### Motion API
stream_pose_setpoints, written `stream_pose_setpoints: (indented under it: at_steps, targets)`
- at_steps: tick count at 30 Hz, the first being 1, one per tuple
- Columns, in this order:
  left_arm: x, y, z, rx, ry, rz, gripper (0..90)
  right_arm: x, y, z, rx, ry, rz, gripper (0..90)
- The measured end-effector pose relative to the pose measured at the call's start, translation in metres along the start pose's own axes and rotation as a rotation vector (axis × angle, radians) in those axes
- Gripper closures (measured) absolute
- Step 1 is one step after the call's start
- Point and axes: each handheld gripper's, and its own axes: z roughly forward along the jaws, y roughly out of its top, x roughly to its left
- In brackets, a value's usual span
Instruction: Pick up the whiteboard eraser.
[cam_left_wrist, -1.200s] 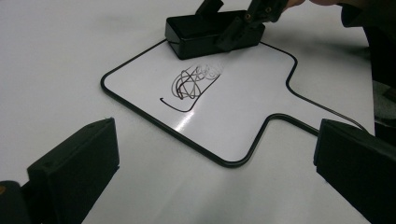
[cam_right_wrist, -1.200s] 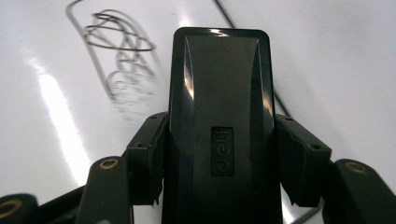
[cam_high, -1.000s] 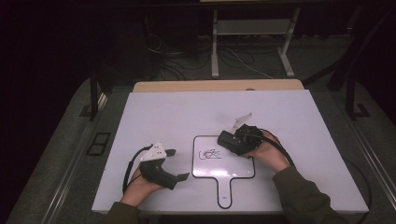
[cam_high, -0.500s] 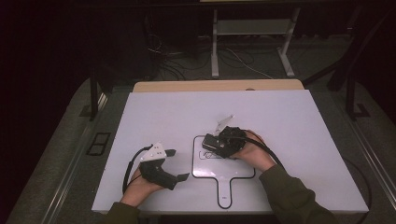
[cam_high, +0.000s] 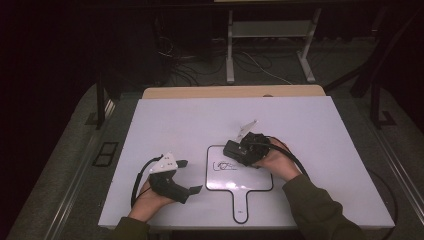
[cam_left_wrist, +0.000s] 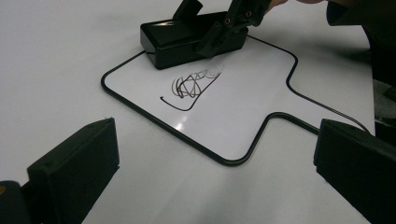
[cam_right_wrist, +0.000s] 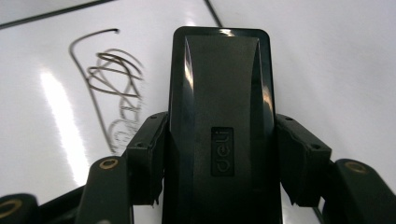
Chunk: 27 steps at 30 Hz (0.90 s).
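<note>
Room: dark, cables on floor
Table (cam_high: 175, 120): white, whiteboard (cam_high: 260, 181) on it
Scribble (cam_left_wrist: 189, 86): partly smeared
Right gripper (cam_right_wrist: 219, 163): clamps eraser (cam_right_wrist: 219, 93)
Left gripper (cam_left_wrist: 215, 161): agape, empty

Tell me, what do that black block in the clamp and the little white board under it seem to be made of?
The eraser looks like glossy moulded black plastic: light glints along its edges and a brand name is pressed into its top. The whiteboard has a smooth, shiny white face, perhaps coated, since it mirrors the lamps and carries pen scribbles; its thin black rim looks like plastic.
</note>
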Motion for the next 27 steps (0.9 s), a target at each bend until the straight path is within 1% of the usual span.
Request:
stream_pose_setpoints:
  at_steps: [2,4,6,9,12,15,16,18,20,22,23,24,25,27]
  targets:
    - [0.000,0.000,0.000,-0.001,-0.001,-0.002,0.0,0.006,0.003,0.001,0.000,0.009,-0.011,38.8]
    - [0.000,0.000,0.000,-0.004,-0.001,-0.001,0.0,0.012,0.006,0.002,-0.001,0.015,-0.033,38.8]
    - [0.000,0.000,0.000,-0.003,-0.002,0.001,0.0,0.018,0.009,0.003,-0.003,0.016,-0.070,38.8]
    - [0.000,0.000,0.000,-0.005,-0.002,0.000,0.0,0.027,0.013,0.004,0.000,0.029,-0.088,38.8]
    - [0.000,0.000,0.000,-0.005,-0.002,-0.001,0.0,0.033,0.016,0.005,0.001,0.038,-0.119,38.7]
    - [0.000,0.000,0.000,0.000,-0.002,0.000,0.0,0.040,0.018,0.005,-0.002,0.057,-0.135,38.7]
    - [0.000,0.000,0.000,-0.005,-0.002,-0.001,0.0,0.042,0.019,0.005,-0.005,0.068,-0.127,38.7]
    - [0.000,0.000,0.000,-0.002,-0.002,0.000,0.0,0.044,0.019,0.005,-0.003,0.066,-0.139,38.8]
    - [0.000,0.000,0.000,-0.002,-0.001,0.001,0.0,0.043,0.019,0.005,0.000,0.067,-0.131,38.7]
    - [0.000,0.000,0.000,-0.002,-0.001,-0.001,0.0,0.039,0.018,0.006,-0.002,0.067,-0.120,38.8]
    - [0.000,0.000,0.000,-0.002,0.000,0.000,0.0,0.036,0.017,0.005,0.001,0.057,-0.122,38.8]
    - [0.000,0.000,0.000,-0.002,0.000,0.000,0.0,0.033,0.016,0.005,0.003,0.050,-0.113,38.8]
    - [0.000,0.000,0.000,-0.002,0.000,0.000,0.0,0.032,0.015,0.004,0.004,0.050,-0.092,38.8]
    - [0.000,0.000,0.000,-0.001,0.000,0.001,0.0,0.025,0.012,0.003,0.004,0.042,-0.074,38.7]
